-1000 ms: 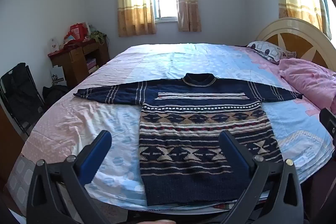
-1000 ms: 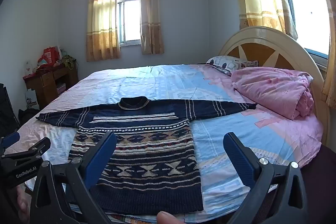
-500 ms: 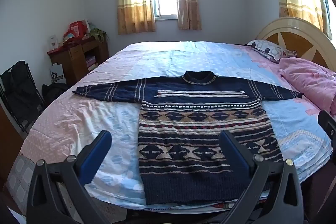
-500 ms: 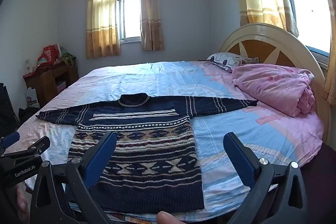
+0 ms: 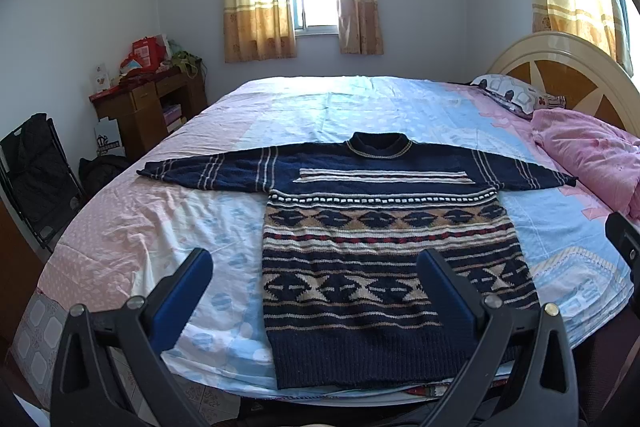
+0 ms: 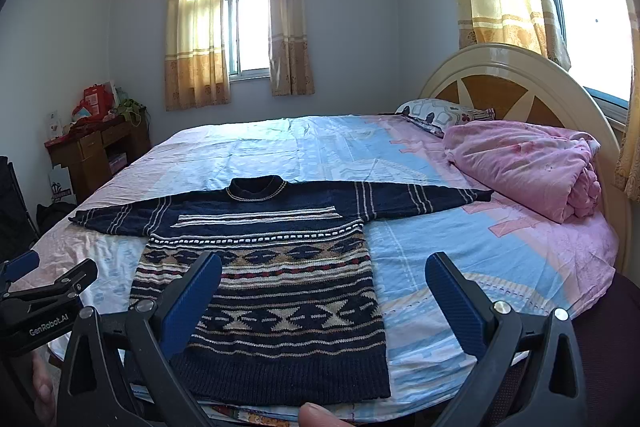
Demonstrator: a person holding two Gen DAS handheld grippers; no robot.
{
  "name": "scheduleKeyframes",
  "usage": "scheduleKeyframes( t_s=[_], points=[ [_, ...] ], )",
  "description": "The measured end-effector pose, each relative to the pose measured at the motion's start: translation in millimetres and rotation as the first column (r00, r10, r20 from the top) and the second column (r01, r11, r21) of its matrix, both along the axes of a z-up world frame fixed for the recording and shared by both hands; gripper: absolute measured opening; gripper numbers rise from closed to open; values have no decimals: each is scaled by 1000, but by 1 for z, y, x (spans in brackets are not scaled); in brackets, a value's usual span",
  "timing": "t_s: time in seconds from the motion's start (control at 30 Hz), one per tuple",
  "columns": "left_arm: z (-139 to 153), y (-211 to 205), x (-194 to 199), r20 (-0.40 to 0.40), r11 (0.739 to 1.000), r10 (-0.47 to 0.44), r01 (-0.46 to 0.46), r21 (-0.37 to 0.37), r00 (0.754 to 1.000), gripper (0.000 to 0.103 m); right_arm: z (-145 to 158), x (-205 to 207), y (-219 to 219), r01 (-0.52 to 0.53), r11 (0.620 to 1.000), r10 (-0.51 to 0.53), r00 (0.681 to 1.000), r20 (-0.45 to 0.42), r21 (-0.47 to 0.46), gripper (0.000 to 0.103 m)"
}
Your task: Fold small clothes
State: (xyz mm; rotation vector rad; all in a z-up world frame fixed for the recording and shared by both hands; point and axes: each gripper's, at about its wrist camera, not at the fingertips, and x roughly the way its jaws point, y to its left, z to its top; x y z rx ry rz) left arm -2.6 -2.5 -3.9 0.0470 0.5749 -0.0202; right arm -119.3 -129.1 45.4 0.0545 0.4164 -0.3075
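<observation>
A navy patterned knit sweater (image 5: 380, 227) lies flat on the bed (image 5: 160, 219), sleeves spread to both sides, hem toward me. It also shows in the right wrist view (image 6: 264, 267). My left gripper (image 5: 316, 283) is open and empty, held above the bed's near edge over the sweater's left lower part. My right gripper (image 6: 324, 287) is open and empty, above the sweater's right lower edge. The left gripper's side shows at the left of the right wrist view (image 6: 44, 299).
A pink folded quilt (image 6: 528, 167) and a patterned pillow (image 6: 440, 111) lie at the bed's right by the headboard (image 6: 512, 87). A wooden desk (image 5: 148, 107) and a black folding chair (image 5: 36, 171) stand left of the bed.
Both grippers have shifted slightly; the sweater sits a little higher in the views. Nothing was gripped and the sweater has not moved.
</observation>
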Motion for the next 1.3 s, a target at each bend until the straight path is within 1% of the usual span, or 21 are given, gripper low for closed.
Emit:
scheduleKeyframes(
  t_s=[0.77,0.8,0.9,1.3],
  points=[
    [-6,1,2,-11,1000,-1,1,-1,1000,103,-4,1,1,-17,1000,17,1000,-14,3,102],
    [-13,-3,0,-12,1000,-1,1,1,1000,103,-4,2,1,-17,1000,17,1000,-16,5,102],
    [-17,-5,-4,-15,1000,-1,1,2,1000,103,-5,3,1,-19,1000,19,1000,-24,9,102],
    [-16,-5,-2,-21,1000,-1,1,1,1000,103,-6,3,0,-19,1000,20,999,-33,14,102]
  ],
)
